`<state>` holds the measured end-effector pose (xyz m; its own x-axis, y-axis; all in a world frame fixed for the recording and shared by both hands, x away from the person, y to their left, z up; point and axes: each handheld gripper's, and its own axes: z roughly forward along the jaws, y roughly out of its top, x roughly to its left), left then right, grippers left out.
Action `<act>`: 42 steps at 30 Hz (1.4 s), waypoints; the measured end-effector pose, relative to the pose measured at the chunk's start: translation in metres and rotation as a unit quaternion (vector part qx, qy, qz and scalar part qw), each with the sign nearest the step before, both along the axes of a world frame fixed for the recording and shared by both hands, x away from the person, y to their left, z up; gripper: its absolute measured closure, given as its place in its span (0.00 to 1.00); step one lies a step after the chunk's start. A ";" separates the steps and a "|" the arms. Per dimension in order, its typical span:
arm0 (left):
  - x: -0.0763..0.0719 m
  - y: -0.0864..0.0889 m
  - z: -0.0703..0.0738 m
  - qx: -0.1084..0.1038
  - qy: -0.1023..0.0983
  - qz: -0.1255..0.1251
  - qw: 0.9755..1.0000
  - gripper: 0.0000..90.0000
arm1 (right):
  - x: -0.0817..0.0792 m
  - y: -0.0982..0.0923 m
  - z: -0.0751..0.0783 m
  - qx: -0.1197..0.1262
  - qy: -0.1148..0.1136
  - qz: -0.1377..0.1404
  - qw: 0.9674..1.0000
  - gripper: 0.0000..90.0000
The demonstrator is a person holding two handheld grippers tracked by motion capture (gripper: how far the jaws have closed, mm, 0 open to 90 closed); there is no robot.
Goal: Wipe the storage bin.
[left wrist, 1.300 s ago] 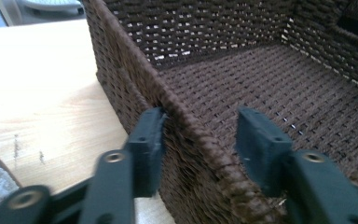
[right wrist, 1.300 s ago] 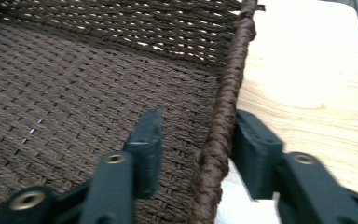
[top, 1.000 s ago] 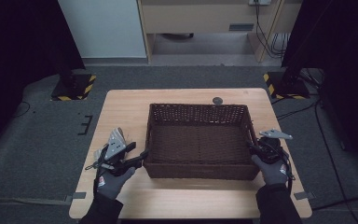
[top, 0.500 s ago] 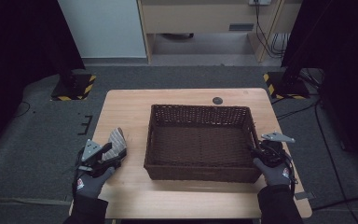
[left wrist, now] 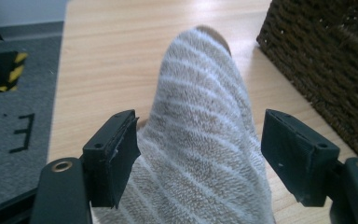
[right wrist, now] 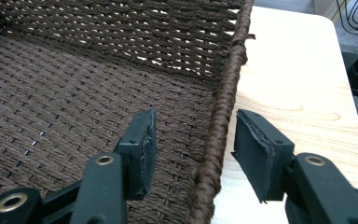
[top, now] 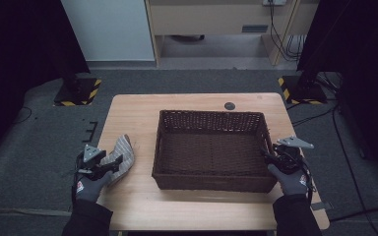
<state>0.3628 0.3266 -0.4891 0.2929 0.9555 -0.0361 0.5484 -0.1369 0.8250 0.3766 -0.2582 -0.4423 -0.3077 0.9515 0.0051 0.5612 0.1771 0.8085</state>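
The left gripper (left wrist: 200, 149) has its jaws wide apart, and they have just been opening; a striped sock (left wrist: 205, 140) lies between them. The left pad sits against the sock's edge, the right pad stands clear of it, so nothing is clamped. In the high view this gripper (top: 109, 166) sits over the near end of the sock (top: 120, 156), which lies flat on the worktop (top: 133, 118) left of the basket (top: 214, 183), near it but not touching.

The right gripper (right wrist: 193, 149) straddles the basket's right rim (right wrist: 223, 116): one jaw is inside the basket, the other outside over the worktop (right wrist: 289, 70). The jaws have just been opening, and gaps show on both sides of the rim, so the pads do not press on it. In the high view this gripper (top: 274, 158) is at the basket's right wall, near the front corner.

Around the basket: a small dark round thing (top: 230, 105) lies on the worktop just behind its back wall. Nothing stands between the sock and the basket but bare wood. Off the worktop, two stands with yellow-black striped bases (top: 76, 93) sit on the grey floor (top: 39, 147), one behind the basket to the left and one to the right.

Count: one sock, one basket, one round thing, two grippers, two gloved hands (top: 89, 187), two striped bases.
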 end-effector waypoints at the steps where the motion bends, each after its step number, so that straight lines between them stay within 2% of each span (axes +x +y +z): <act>1: 0.000 0.000 0.000 0.000 0.000 0.000 1.000 0.29 | 0.000 0.000 0.000 0.000 0.000 0.000 1.000 0.54; 3: 0.003 -0.002 -0.007 0.011 0.014 -0.003 1.000 0.29 | 0.001 0.000 0.001 -0.001 -0.002 0.002 1.000 0.54; 4: 0.006 -0.004 -0.012 0.028 0.027 -0.006 0.999 0.29 | 0.001 0.000 0.004 -0.002 -0.003 0.004 1.000 0.55; 12: 0.010 -0.004 -0.023 0.018 0.045 -0.005 0.999 0.35 | -0.001 -0.007 0.009 -0.001 -0.004 0.002 1.000 0.61; 15: 0.011 -0.005 -0.026 0.018 0.053 -0.005 0.998 0.44 | 0.000 -0.010 0.007 -0.001 0.001 -0.002 1.000 0.62; 16: 0.011 -0.006 -0.026 0.017 0.056 -0.005 0.998 0.44 | 0.000 -0.010 0.007 -0.001 0.001 -0.002 1.000 0.62; 19: 0.011 -0.007 -0.024 0.013 0.064 -0.004 0.998 0.60 | 0.000 -0.010 0.006 0.005 0.004 -0.003 1.000 0.61; 20: 0.011 -0.007 -0.024 0.012 0.065 -0.003 0.998 0.60 | 0.000 -0.010 0.006 0.005 0.004 -0.003 1.000 0.61; 25: 0.009 -0.005 -0.020 -0.001 0.059 0.006 0.998 0.71 | 0.002 -0.011 0.006 0.010 0.004 -0.003 1.000 0.58; 30: 0.004 -0.002 -0.009 -0.014 0.041 0.012 0.999 0.71 | 0.005 -0.009 0.003 0.015 0.005 -0.004 1.000 0.57; 34: 0.001 -0.003 0.001 -0.028 0.018 0.012 0.999 0.71 | 0.013 -0.002 -0.004 0.003 0.015 0.003 1.000 0.57; 38: -0.001 -0.009 0.009 -0.043 0.001 0.001 0.999 0.71 | 0.016 0.001 -0.009 -0.006 0.022 0.005 1.000 0.58; 42: -0.002 -0.016 0.019 -0.045 -0.014 -0.010 0.999 0.71 | 0.017 -0.001 -0.011 -0.001 0.026 0.003 1.000 0.60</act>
<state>0.3609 0.3102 -0.4700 0.3146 0.9426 -0.1125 0.5219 -0.0728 0.8499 0.3935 -0.2591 -0.4534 -0.3134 0.9494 0.0195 0.6013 0.1825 0.7779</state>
